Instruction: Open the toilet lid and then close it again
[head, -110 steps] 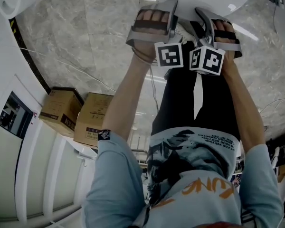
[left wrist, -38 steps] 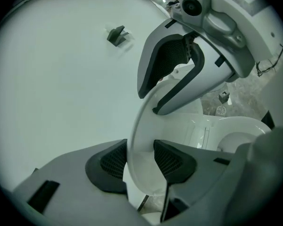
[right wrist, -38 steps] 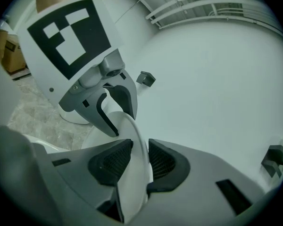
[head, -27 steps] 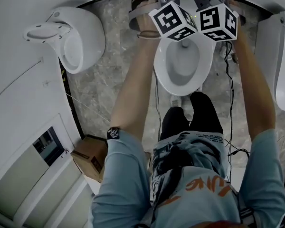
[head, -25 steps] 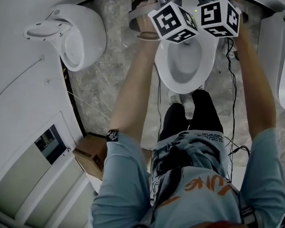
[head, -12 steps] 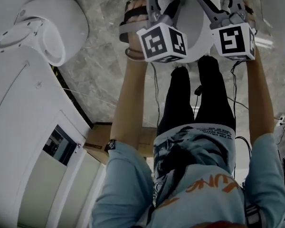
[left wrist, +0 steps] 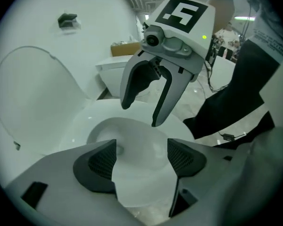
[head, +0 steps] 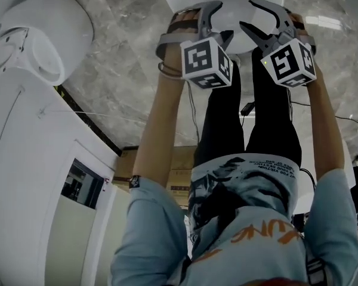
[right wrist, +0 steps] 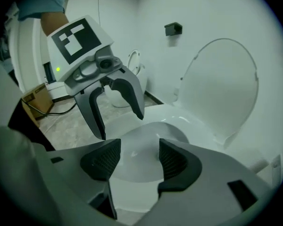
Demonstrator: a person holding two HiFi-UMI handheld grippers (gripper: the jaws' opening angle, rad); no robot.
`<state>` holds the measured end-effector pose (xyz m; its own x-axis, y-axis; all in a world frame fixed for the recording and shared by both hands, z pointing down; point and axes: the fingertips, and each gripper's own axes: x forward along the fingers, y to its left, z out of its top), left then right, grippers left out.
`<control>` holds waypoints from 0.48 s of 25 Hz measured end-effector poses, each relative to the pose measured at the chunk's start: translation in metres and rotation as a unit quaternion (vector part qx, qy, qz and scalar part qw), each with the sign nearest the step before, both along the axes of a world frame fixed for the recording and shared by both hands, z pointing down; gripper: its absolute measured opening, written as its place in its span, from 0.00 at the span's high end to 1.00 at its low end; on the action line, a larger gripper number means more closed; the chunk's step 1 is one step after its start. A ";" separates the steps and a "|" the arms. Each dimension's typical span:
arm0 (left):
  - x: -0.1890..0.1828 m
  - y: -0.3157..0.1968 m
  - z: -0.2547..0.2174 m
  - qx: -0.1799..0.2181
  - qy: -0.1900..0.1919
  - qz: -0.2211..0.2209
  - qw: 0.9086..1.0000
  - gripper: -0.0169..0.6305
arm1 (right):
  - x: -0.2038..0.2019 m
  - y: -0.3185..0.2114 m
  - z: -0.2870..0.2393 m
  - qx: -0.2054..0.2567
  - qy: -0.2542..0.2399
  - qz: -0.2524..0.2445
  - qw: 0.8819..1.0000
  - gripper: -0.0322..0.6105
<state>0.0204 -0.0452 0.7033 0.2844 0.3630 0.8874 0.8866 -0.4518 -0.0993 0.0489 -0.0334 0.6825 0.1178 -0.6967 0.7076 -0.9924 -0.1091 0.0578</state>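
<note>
Toilet lid (right wrist: 221, 88) stands raised upright behind the open bowl (right wrist: 146, 133). Left gripper (left wrist: 142, 154) and right gripper (right wrist: 137, 157) hover side by side above the bowl. Both have their jaws apart, just been opening, with nothing between them.

**Both grippers open, arms stretched forward**

Left gripper (head: 218, 22) and right gripper (head: 247, 14) sit side by side, close together, tips angled toward each other and pointing down and away. Both sets of jaws have just been opening. They now stand wide apart, with nothing clamped between the pads. Left hand (head: 180, 31) and right hand (head: 297, 28) each wrap a handle. Left forearm (head: 161, 124) and right forearm (head: 325, 130) are bare and nearly straight. Marker cubes (head: 206, 61) face the head camera.
</note>
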 end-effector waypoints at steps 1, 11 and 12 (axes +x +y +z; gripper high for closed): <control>-0.013 0.006 0.009 -0.008 -0.028 0.016 0.999 0.43 | -0.014 0.002 0.010 -0.013 -0.019 -0.018 1.000 0.52; -0.103 0.021 0.089 0.034 -0.156 0.105 0.982 0.39 | -0.134 0.024 0.103 -0.182 -0.103 -0.237 0.949 0.36; -0.106 0.023 0.096 0.039 -0.154 0.105 0.982 0.39 | -0.141 0.026 0.114 -0.203 -0.080 -0.265 0.939 0.36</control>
<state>-0.0854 -0.0225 0.7996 -0.0765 0.3126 0.9468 0.9526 -0.2576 0.1620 -0.0920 -0.0070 0.7970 -0.3004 -0.2958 0.9068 -0.9005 0.4012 -0.1675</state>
